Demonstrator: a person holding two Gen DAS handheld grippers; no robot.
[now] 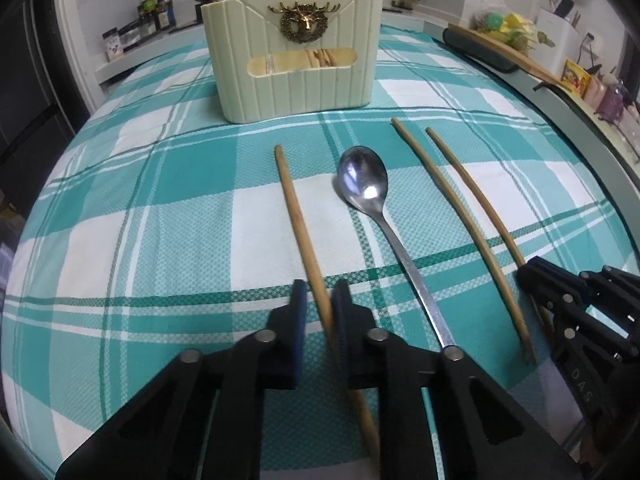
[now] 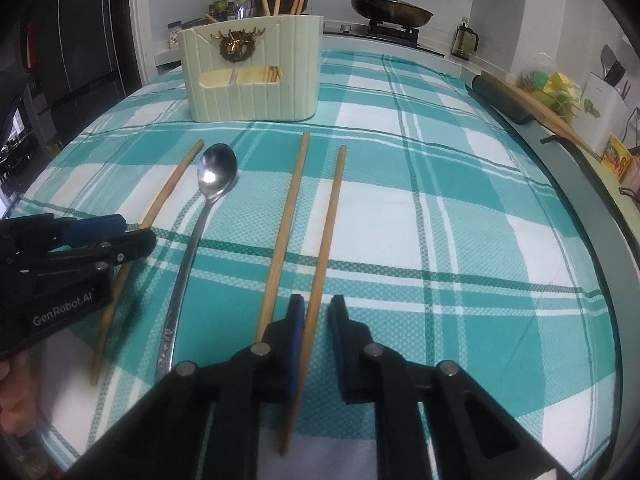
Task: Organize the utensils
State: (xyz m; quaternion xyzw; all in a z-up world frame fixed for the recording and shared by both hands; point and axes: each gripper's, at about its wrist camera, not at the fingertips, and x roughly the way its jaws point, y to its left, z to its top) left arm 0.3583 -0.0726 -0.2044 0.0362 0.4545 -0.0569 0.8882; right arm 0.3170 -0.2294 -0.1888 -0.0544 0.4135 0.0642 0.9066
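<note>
Three wooden chopsticks and a steel spoon [image 1: 362, 180] lie side by side on the teal checked cloth, in front of a cream utensil holder [image 1: 292, 80] that has chopsticks and a spoon standing in it. My left gripper [image 1: 320, 292] is shut on the leftmost chopstick [image 1: 294, 208], near its close end. The chopstick rests against the right pad, with a thin gap still showing beside it. My right gripper [image 2: 316, 300] is shut on the rightmost chopstick [image 2: 332, 216], which lies against the left pad. Between them lie the spoon [image 2: 218, 168] and the middle chopstick [image 2: 290, 200].
The table's grey rim [image 2: 592, 208] curves along the right, with a dark mat and a wooden board beyond it. A stove with a pan [image 2: 390, 10] and bottles stands behind the holder. A person's hand [image 2: 16, 392] holds the left gripper [image 2: 128, 230].
</note>
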